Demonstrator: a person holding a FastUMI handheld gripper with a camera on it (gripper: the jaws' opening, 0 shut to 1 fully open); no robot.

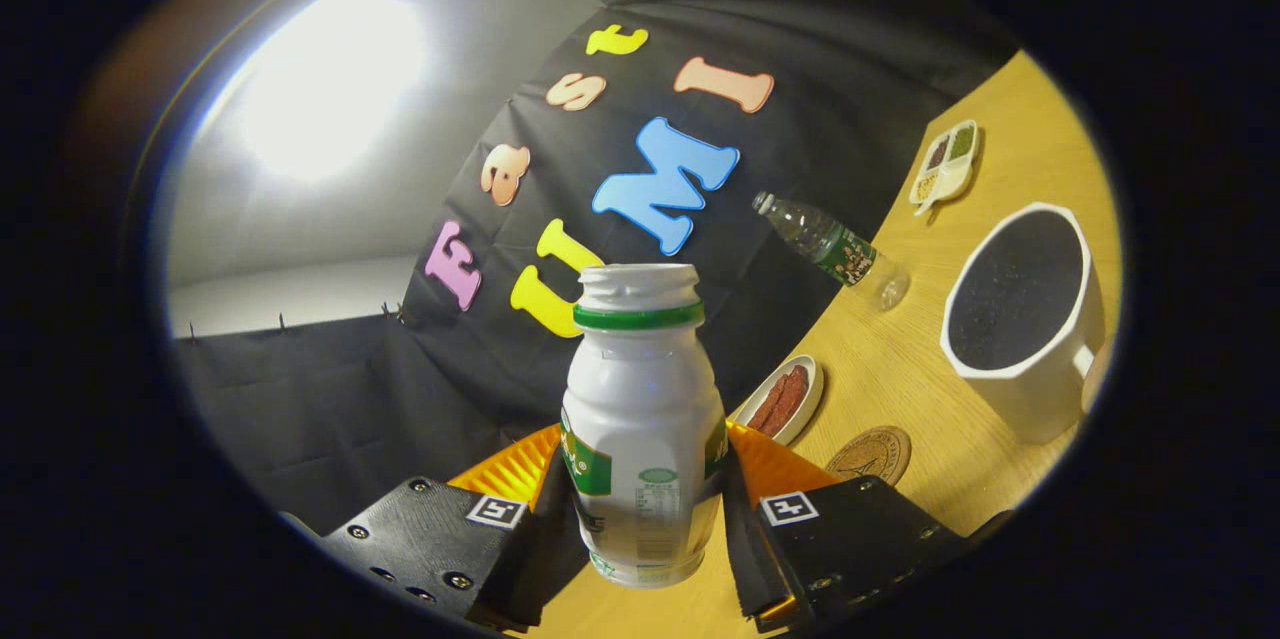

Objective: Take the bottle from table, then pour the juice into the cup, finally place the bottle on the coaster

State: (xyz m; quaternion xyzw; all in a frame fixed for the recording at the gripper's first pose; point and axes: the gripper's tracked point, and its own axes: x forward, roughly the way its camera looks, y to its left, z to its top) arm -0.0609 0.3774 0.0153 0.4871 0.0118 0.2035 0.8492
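A small white bottle [640, 419] with a green neck band and an open mouth stands between my fingers, and my gripper [642, 509] is shut on its body, both pads pressing its sides. The whole view is tilted, so the wooden table [900, 369] slopes away to the right. A white cup [1030, 319] with a dark inside and a handle sits beyond the right finger. The round brown coaster [872, 454] lies on the table just ahead of the right finger, between it and the cup.
A small oval dish [785, 399] with reddish slices sits just past the bottle. A clear plastic water bottle [830, 249] stands farther back by the cloth wall. A divided white snack tray [945, 164] lies at the table's far end. A bright lamp [320, 89] glares overhead.
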